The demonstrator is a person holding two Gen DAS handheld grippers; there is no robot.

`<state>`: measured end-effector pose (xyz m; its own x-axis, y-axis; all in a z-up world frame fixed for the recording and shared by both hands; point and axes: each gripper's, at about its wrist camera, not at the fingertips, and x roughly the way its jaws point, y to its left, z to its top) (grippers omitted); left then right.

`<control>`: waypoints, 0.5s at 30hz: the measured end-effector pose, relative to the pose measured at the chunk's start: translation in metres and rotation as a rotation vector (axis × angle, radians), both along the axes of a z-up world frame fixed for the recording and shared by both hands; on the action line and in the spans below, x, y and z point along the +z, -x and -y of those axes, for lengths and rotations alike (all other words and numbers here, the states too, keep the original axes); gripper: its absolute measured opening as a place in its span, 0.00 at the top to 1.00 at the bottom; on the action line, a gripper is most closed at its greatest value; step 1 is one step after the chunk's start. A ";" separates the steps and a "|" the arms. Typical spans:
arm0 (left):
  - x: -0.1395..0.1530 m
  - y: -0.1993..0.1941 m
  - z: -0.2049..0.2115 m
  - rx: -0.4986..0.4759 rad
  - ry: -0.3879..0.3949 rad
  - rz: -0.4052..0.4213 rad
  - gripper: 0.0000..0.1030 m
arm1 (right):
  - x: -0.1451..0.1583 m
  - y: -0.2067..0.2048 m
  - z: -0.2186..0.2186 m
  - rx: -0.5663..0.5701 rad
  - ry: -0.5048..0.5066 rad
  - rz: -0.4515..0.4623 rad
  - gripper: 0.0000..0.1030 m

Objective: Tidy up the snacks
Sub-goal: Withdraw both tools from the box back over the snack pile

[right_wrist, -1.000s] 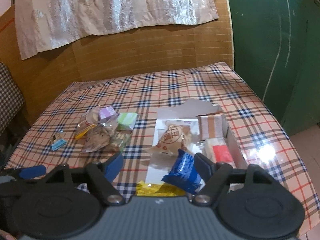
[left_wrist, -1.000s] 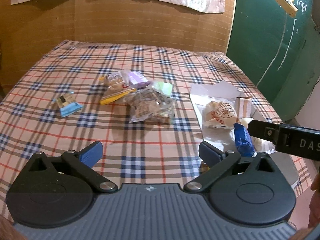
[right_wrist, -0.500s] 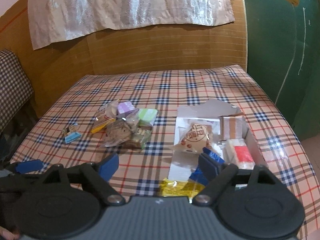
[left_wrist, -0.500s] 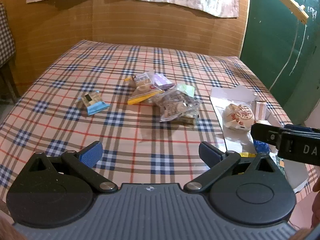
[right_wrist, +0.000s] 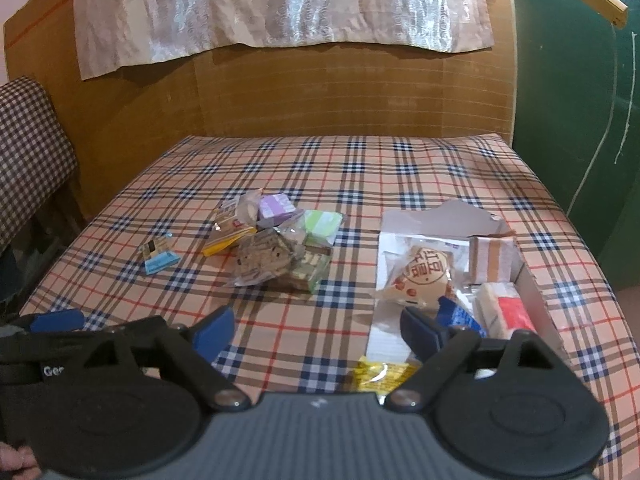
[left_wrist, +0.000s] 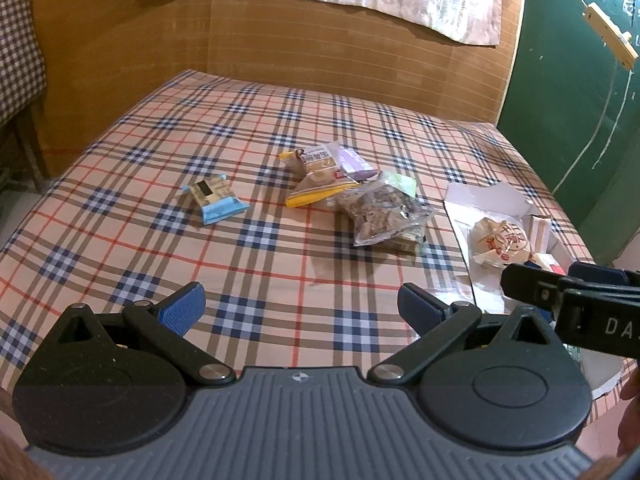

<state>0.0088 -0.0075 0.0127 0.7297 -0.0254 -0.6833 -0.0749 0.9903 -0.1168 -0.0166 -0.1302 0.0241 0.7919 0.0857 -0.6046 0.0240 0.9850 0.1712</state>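
Right wrist view: right hand-held gripper [right_wrist: 316,330] is spreading, jaws opening on nothing; snack pile [right_wrist: 276,248] is lying ahead-left, nearer the spread, empty left hand-held gripper [left_wrist: 300,306].

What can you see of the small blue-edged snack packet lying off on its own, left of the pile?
The small packet is a flat, sealed wrapper, glossy like plastic film, tan in the middle with a dark label patch, a light blue band along its near edge and crimped blue ends. It lies flat, skewed to the checks, on the plaid tablecloth, apart from the snack pile to its right. Only the cloth touches it. In the right wrist view it shows smaller, same pose. Print unreadable.
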 end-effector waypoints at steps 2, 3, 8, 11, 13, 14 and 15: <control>-0.002 -0.002 -0.002 0.008 0.003 -0.004 0.00 | -0.001 -0.002 -0.003 0.005 0.001 0.000 0.13; -0.002 -0.001 -0.002 0.012 0.005 -0.004 0.00 | -0.001 -0.003 -0.004 0.007 0.002 -0.001 0.13; -0.006 -0.007 -0.005 0.031 0.016 -0.009 0.00 | -0.003 -0.008 -0.008 0.013 -0.002 -0.007 0.12; -0.008 -0.008 -0.006 0.037 0.018 -0.012 0.00 | -0.004 -0.012 -0.009 0.013 -0.004 -0.010 0.12; -0.009 -0.010 -0.006 0.040 0.020 -0.016 0.00 | -0.005 -0.015 -0.009 0.013 -0.009 -0.012 0.12; -0.010 -0.011 -0.006 0.042 0.021 -0.018 0.00 | -0.006 -0.017 -0.010 0.012 -0.010 -0.014 0.12; -0.011 -0.012 -0.007 0.043 0.022 -0.019 0.00 | -0.007 -0.018 -0.010 0.011 -0.011 -0.015 0.12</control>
<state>0.0212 -0.0006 0.0021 0.7171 -0.0095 -0.6969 -0.1198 0.9833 -0.1367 0.0017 -0.1199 0.0171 0.7817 0.1009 -0.6154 0.0158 0.9833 0.1813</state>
